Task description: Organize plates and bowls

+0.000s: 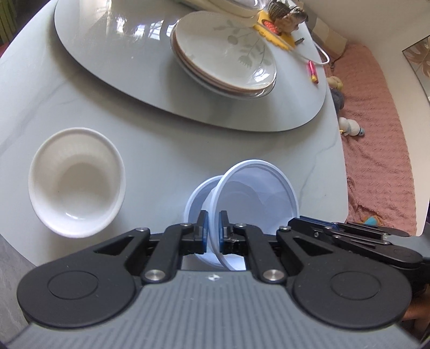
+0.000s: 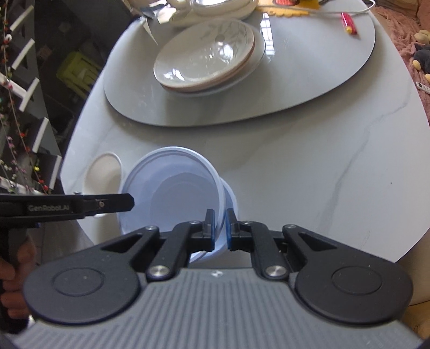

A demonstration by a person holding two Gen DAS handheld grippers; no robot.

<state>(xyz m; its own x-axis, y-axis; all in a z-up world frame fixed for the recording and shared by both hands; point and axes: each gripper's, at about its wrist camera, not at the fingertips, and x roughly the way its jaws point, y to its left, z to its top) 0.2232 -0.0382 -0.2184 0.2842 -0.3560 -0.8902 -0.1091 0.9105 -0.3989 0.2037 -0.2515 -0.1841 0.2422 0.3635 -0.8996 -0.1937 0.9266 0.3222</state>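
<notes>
A translucent plastic bowl (image 1: 258,193) hangs tilted over a second plastic bowl (image 1: 197,198) on the grey table. My left gripper (image 1: 213,228) is shut on the upper bowl's near rim. My right gripper (image 2: 220,228) is shut on the opposite rim of the same bowl (image 2: 172,193). The right gripper shows at the right in the left wrist view (image 1: 349,231), the left gripper at the left in the right wrist view (image 2: 80,205). A white ceramic bowl (image 1: 76,180) sits to the left; it also shows in the right wrist view (image 2: 103,171). A stack of floral plates (image 1: 225,53) (image 2: 207,56) rests on the turntable.
The grey turntable (image 1: 107,53) fills the table's far half. A red pen (image 1: 313,71), a white cable, a yellow mat with a figurine (image 1: 285,16) and a large white dish lie at the back. A pink sofa (image 1: 376,134) with toys runs along the right.
</notes>
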